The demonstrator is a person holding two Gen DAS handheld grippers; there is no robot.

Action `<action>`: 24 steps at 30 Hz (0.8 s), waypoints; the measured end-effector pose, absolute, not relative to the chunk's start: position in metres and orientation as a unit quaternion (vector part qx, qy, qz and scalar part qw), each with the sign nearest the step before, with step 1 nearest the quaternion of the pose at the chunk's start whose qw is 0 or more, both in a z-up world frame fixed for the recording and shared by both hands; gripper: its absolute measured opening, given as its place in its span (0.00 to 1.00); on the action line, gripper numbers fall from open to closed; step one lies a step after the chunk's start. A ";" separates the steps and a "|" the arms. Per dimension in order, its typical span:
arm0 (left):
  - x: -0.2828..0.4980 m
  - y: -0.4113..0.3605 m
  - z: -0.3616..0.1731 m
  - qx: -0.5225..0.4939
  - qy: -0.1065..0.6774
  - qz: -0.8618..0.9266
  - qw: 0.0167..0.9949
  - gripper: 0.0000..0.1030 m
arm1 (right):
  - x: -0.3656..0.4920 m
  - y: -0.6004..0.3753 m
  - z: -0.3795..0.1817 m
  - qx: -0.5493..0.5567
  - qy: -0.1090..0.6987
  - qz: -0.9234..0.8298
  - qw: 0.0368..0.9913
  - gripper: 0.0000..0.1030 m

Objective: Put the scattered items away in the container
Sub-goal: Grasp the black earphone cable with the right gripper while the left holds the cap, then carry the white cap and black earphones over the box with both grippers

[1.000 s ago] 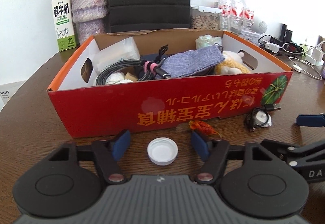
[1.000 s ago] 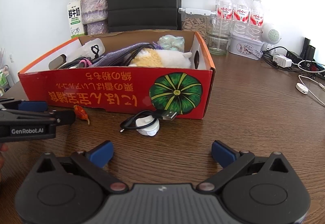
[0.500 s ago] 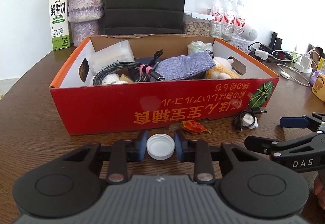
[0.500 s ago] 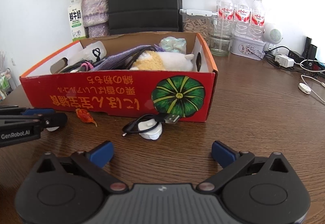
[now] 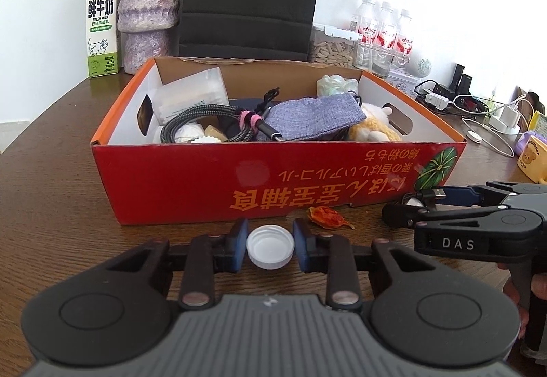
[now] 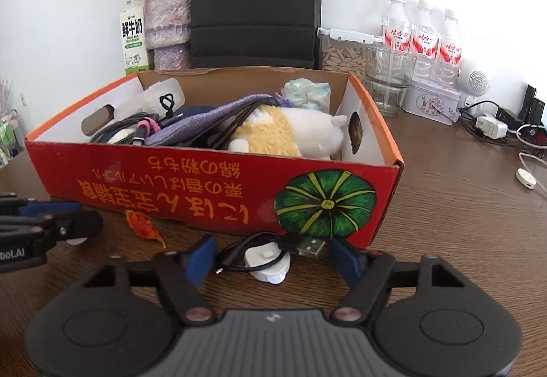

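The white bottle cap (image 5: 270, 252) is sitting rim-up on the wooden table (image 5: 61, 206), directly between the blue pads of the left gripper (image 5: 270, 248), which are pressing on its two sides; that gripper is clenched on the cap, just in front of the near wall of the red cardboard box (image 5: 191, 185). The right gripper (image 6: 273, 257) is straddling the white charger puck with its coiled black USB cable (image 6: 270, 257); its jaws have just been closing, yet the pads (image 6: 201, 255) are standing clear of the bundle on both sides, so it is grasping nothing. A dried orange-red scrap (image 5: 326, 217) is lying on the table between the two grippers, close to the box wall. Risks, as judged: the cap is shallow and smooth, so a grip low on its rim could let it tip or pop out on lifting; the loose cable loops and the USB plug could slip free of the right pads or snag the box edge. The box is already crowded with a plush toy (image 6: 290, 134), cloth and cables, so dropped items may perch on top. Whether the cap is clear of the table cannot be told, and the puck's underside and the cable's far end are hidden.
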State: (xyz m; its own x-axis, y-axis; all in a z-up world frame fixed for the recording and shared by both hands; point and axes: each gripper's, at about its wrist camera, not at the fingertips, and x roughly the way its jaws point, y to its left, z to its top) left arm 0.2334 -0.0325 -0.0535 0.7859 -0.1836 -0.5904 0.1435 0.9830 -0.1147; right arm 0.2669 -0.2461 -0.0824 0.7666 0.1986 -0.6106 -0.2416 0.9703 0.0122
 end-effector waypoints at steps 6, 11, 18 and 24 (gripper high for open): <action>0.233 -0.033 -0.054 -0.034 0.317 -0.090 0.944 0.28 | 0.260 -0.248 -0.080 -0.030 0.304 0.127 0.944 0.57; 0.233 -0.033 -0.055 -0.034 0.318 -0.091 0.943 0.28 | 0.253 -0.246 -0.078 -0.037 0.294 0.135 0.946 0.53; 0.232 -0.035 -0.056 -0.033 0.319 -0.094 0.943 0.28 | 0.242 -0.246 -0.075 -0.038 0.280 0.140 0.949 0.46; 0.232 -0.036 -0.057 -0.031 0.320 -0.095 0.942 0.28 | 0.235 -0.247 -0.074 -0.031 0.277 0.144 0.949 0.20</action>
